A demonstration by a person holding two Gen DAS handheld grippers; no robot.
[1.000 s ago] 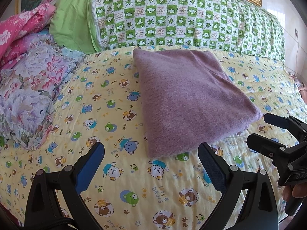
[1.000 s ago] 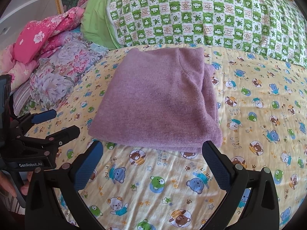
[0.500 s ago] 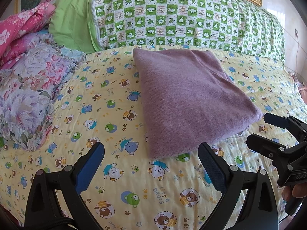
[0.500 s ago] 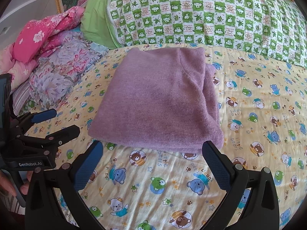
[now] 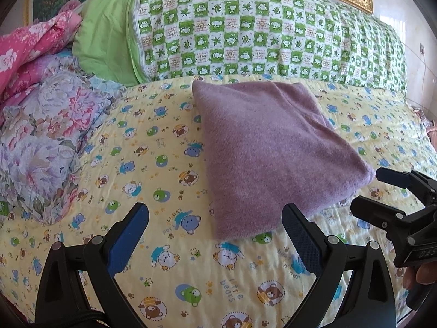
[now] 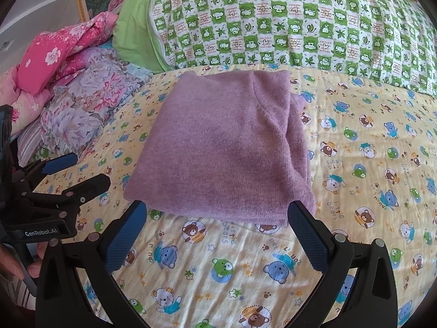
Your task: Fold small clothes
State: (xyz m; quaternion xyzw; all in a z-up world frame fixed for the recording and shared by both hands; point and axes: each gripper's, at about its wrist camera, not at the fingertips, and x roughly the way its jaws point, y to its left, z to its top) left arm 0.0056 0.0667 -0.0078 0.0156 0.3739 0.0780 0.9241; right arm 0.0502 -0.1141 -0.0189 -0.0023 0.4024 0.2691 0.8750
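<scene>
Jaws of both the left gripper [image 5: 215, 231] and right gripper [image 6: 217, 228] stand spread wide, empty, just short of the purple garment [image 6: 226, 147] folded on the bed [image 6: 368, 164]; probably finished, so back away without dragging its near edge
</scene>
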